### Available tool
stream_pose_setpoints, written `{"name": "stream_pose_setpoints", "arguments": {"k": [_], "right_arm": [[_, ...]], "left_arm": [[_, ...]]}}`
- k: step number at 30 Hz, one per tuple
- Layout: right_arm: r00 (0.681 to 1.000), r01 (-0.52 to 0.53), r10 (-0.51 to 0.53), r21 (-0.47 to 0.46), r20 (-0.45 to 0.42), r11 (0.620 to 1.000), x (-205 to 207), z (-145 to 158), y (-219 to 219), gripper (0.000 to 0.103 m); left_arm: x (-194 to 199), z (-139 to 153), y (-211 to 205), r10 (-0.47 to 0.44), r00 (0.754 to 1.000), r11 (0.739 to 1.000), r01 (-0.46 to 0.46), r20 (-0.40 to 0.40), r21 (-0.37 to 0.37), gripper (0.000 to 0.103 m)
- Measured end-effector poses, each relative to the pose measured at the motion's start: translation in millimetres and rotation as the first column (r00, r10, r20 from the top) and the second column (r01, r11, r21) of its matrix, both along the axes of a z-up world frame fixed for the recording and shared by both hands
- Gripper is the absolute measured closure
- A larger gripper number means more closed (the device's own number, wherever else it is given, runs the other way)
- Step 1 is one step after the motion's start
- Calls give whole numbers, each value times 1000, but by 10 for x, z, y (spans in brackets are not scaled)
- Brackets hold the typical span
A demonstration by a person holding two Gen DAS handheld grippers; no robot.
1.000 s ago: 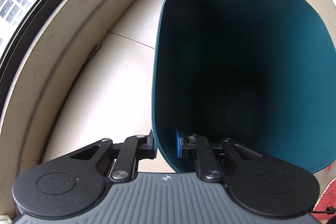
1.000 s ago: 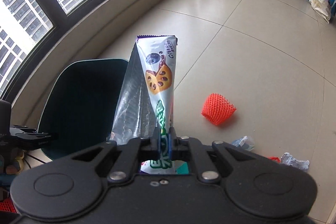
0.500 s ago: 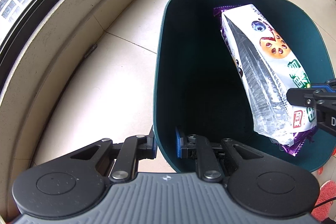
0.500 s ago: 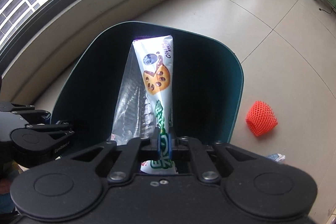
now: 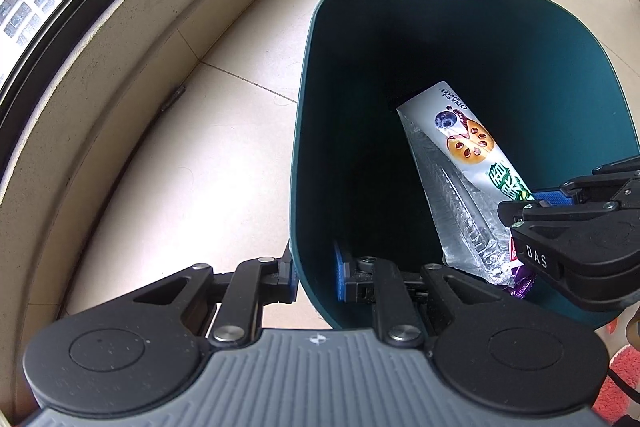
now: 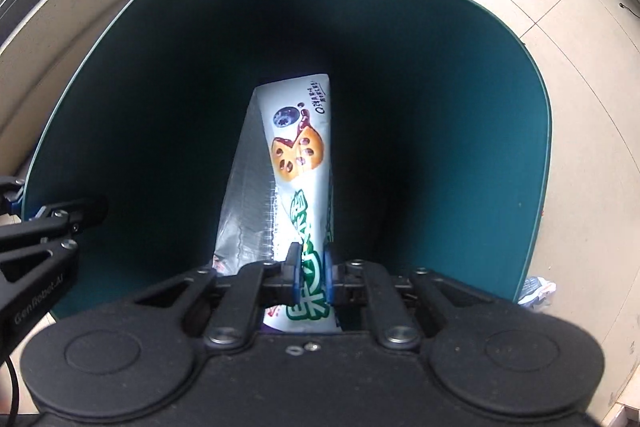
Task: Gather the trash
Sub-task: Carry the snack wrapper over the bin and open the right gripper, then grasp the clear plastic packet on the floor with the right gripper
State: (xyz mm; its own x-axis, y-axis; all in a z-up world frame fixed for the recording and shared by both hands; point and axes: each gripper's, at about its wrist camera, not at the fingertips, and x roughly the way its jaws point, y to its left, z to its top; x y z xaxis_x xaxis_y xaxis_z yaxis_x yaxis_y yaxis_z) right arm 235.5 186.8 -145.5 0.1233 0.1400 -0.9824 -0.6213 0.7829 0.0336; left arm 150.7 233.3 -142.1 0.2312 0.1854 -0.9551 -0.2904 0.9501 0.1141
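- left wrist view: the left gripper (image 5: pixel 316 277), at the lower centre of the frame, is pinched on the near wall of the deep teal plastic trash bin (image 5: pixel 580 67), one blue pad outside the wall and one inside it.
- the bin fills the right half of the frame, standing on the beige tiled floor (image 5: pixel 192 163); a curved window ledge (image 5: pixel 60 115) runs along the left edge.
- the long white and silver snack wrapper with a cookie print (image 5: pixel 460 163) slants down inside the bin's mouth, its lower end clamped by the right gripper (image 5: pixel 528 205) coming in from the right edge.
- right wrist view: the right gripper (image 6: pixel 310 277), at the lower centre, is closed on the wrapper's near end (image 6: pixel 298 163); the wrapper points away into the dark interior of the bin (image 6: pixel 500 75), and its far end is well below the rim.
- the left gripper's black linkage shows at the left edge, at the bin's rim.
- at the right edge, just outside the bin, a small crumpled pale scrap (image 6: pixel 536 289) lies on the floor.
- progress, as a judgement: this wrapper is inside the bin but not yet let go, so releasing it is the step in hand. the bin's bottom looks dark and i cannot tell what lies there. at least the scrap on the floor is left to collect.
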Motion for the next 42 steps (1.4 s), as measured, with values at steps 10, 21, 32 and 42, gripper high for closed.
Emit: {"name": "stream_pose_setpoints", "arguments": {"k": [10,21,32,42], "right_arm": [[1000,11,-11,37,-7,999,21,47,-78,75],[999,20,-27,198,35,980,-198,688,-611,57],[982,96,-141,308,129,946,-390,1297,-1422,46],[954,225,-275,320,121,920,-229,1110,-2103,31]], "left_arm": [[25,-20,33,7,1000,1000,-7,-7,-5,87],[-2,-14,-6,4,1000,1000,-4,-1,3,87],[-23,14,-26,8,1000,1000,-8,10,20,87],[18,-21,-119,4,1000,998,-4,-6,60,87]]}}
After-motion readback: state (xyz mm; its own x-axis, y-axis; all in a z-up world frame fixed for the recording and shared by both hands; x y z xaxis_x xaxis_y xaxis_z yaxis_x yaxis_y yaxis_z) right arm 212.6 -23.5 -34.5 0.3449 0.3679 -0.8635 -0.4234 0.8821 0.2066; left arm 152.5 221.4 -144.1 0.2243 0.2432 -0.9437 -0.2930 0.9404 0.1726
